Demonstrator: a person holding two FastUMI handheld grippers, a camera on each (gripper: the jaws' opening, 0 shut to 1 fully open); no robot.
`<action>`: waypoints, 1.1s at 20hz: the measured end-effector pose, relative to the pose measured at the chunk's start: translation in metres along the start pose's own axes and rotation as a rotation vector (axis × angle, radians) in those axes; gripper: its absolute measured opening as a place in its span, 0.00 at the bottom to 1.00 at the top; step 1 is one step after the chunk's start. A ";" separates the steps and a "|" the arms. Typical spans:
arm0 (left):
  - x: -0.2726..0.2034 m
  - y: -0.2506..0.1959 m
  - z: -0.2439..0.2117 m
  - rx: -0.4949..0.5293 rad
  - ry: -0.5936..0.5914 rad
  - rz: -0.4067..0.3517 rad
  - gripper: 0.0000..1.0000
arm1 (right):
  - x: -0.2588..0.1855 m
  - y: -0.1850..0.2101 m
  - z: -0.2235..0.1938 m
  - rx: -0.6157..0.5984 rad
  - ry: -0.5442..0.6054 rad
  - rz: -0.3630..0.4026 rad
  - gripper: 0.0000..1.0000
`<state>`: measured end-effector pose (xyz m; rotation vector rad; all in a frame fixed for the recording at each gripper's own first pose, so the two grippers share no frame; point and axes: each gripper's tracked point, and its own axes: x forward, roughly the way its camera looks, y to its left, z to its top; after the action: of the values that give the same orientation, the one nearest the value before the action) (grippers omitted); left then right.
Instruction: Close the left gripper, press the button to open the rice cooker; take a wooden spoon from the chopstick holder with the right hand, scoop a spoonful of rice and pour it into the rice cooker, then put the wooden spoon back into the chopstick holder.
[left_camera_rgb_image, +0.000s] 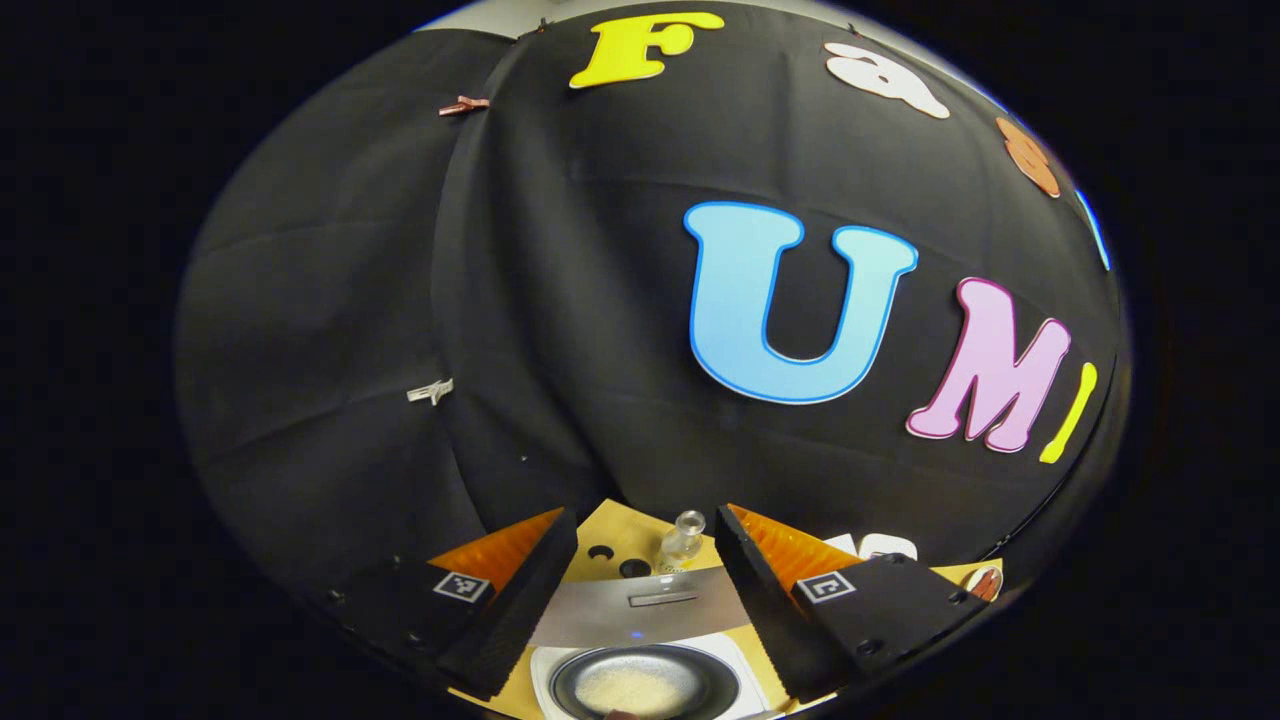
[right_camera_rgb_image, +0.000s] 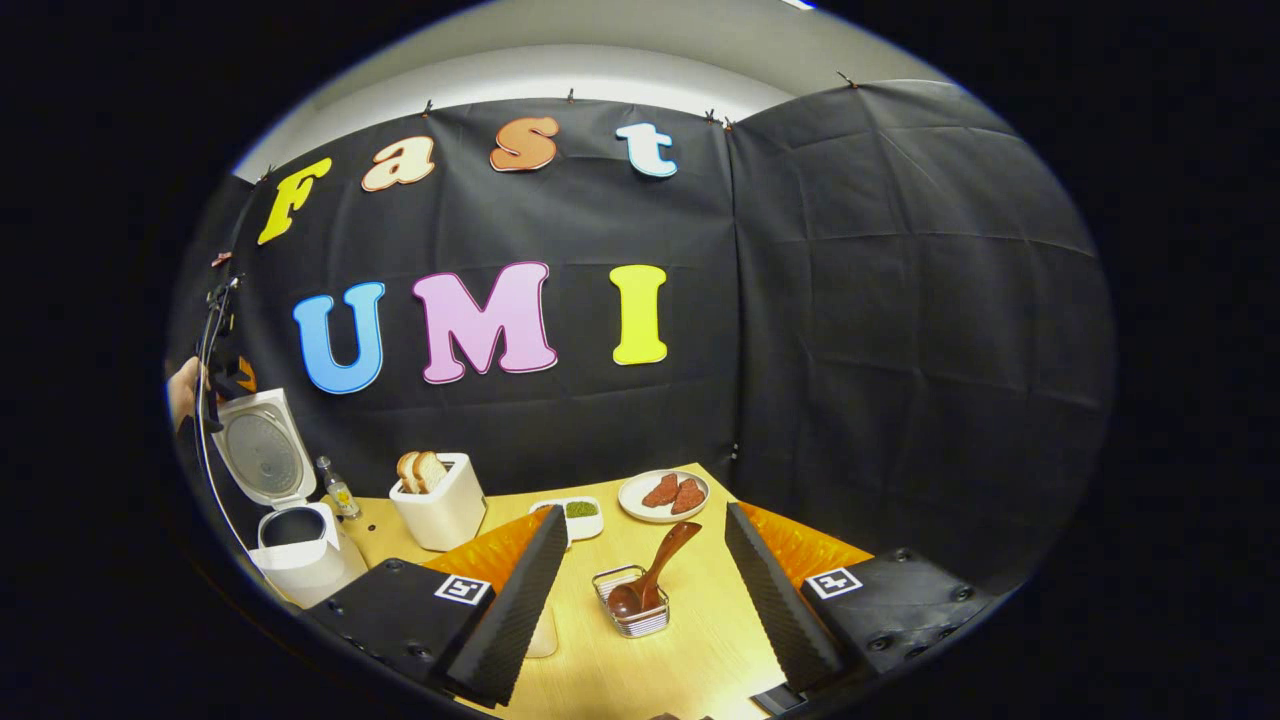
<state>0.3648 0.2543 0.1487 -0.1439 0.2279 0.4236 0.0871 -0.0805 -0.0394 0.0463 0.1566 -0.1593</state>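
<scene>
Our right gripper (right_camera_rgb_image: 640, 590) hangs with jaws spread and empty above the near edge of the table (right_camera_rgb_image: 700, 650). Straight ahead, the wooden spoon (right_camera_rgb_image: 655, 575) leans in the chopstick holder (right_camera_rgb_image: 633, 612), bowl down, handle slanting up toward the far edge. We judge it light, stiff and smooth; its upper handle is the place to pinch. Our left gripper (left_camera_rgb_image: 645, 600) is also parted, above the rice cooker (right_camera_rgb_image: 290, 545) at the table's left edge, lid up.

Rice cooker (left_camera_rgb_image: 640, 680) cut off below; contents blurred.
</scene>
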 end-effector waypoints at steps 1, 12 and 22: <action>0.000 0.000 -0.001 -0.001 0.004 0.012 0.96 | 0.001 0.002 -0.001 0.000 0.004 0.007 0.98; -0.069 -0.019 -0.065 0.038 0.036 0.077 0.99 | 0.017 0.018 -0.026 0.011 0.079 0.113 0.98; -0.119 -0.028 -0.192 0.055 0.163 0.070 0.98 | 0.036 0.028 -0.034 -0.003 0.118 0.233 0.99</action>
<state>0.2347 0.1464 -0.0045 -0.1171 0.4059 0.4754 0.1218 -0.0561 -0.0783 0.0708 0.2675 0.0760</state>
